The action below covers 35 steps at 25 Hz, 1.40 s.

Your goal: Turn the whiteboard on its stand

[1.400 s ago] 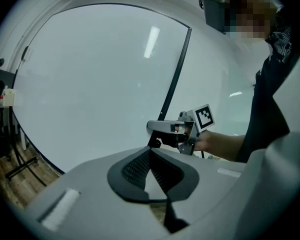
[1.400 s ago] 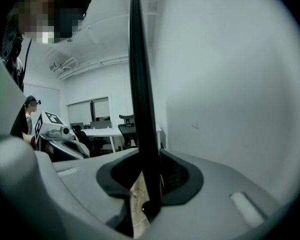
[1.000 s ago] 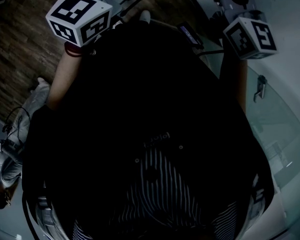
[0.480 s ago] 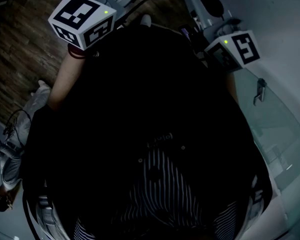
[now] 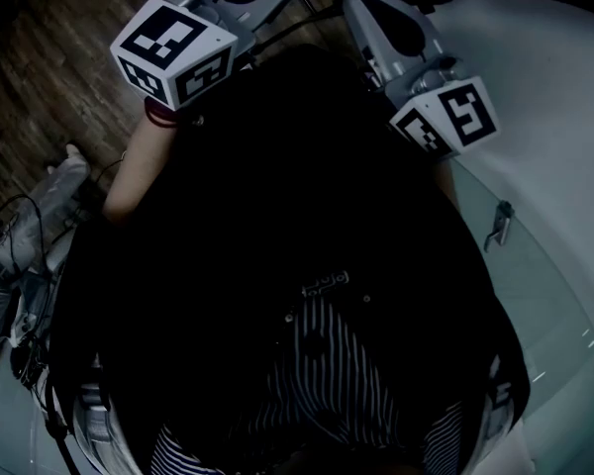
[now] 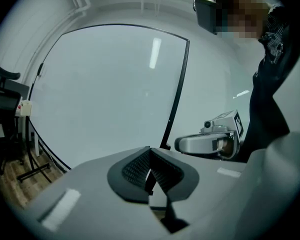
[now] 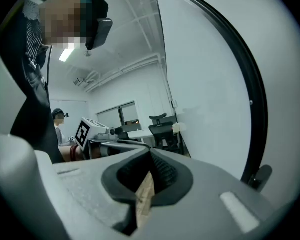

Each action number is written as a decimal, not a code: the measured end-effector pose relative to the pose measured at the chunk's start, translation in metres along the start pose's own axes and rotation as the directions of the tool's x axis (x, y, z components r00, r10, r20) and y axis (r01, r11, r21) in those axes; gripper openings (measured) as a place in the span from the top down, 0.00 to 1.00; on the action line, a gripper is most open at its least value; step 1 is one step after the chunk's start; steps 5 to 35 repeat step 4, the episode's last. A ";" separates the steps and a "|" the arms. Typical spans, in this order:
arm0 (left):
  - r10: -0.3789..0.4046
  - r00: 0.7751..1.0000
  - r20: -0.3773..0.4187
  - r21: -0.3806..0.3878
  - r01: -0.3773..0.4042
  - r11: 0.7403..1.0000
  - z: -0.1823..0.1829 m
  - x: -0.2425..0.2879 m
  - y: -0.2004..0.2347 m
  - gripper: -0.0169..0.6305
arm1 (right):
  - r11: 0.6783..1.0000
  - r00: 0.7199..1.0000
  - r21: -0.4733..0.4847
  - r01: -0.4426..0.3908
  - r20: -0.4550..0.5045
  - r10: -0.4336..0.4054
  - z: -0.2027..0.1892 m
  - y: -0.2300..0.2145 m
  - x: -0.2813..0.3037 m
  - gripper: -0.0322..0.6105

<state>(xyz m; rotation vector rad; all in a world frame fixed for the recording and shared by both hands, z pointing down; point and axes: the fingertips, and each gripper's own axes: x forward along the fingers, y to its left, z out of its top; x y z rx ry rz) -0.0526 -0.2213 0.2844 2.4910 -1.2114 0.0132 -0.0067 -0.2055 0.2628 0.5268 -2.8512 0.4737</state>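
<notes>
We see the whiteboard (image 6: 110,84) upright, filling most of the left gripper view ahead of the left tongs (image 6: 150,153). Its black frame (image 6: 176,89) runs down just right of the tips and behind them, no contact. Left tongs are closed, pads meeting at the tip, nothing btwn them.

In the right gripper view the board stands to the right of the right tongs (image 7: 150,156), its white face + black frame curving down that side. The tongs are apart from it. Right tongs are also pinched together and empty; only a strip of wood floor (image 7: 146,196) shows thru the slit below the pads.

In the head view both tongs reach fwd from the person's dark top, approx level. The left cube (image 5: 173,49) sits over a bare forearm (image 5: 129,171), and the right cube (image 5: 445,117) is next to the board's white face. In the left gripper view, the right tongs show just right of the frame.
</notes>
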 end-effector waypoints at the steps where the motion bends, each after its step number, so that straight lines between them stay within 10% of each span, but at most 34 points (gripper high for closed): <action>1: 0.005 1.000 0.004 -0.005 -0.005 1.000 0.002 -0.003 0.003 0.97 | 1.000 1.000 -0.009 -0.009 -0.007 0.009 0.001 0.002 0.006 0.95; 35: 0.023 1.000 0.006 0.001 -0.023 1.000 0.009 -0.014 0.019 0.97 | 0.999 0.999 -0.035 -0.038 -0.023 0.038 0.008 0.004 0.031 0.95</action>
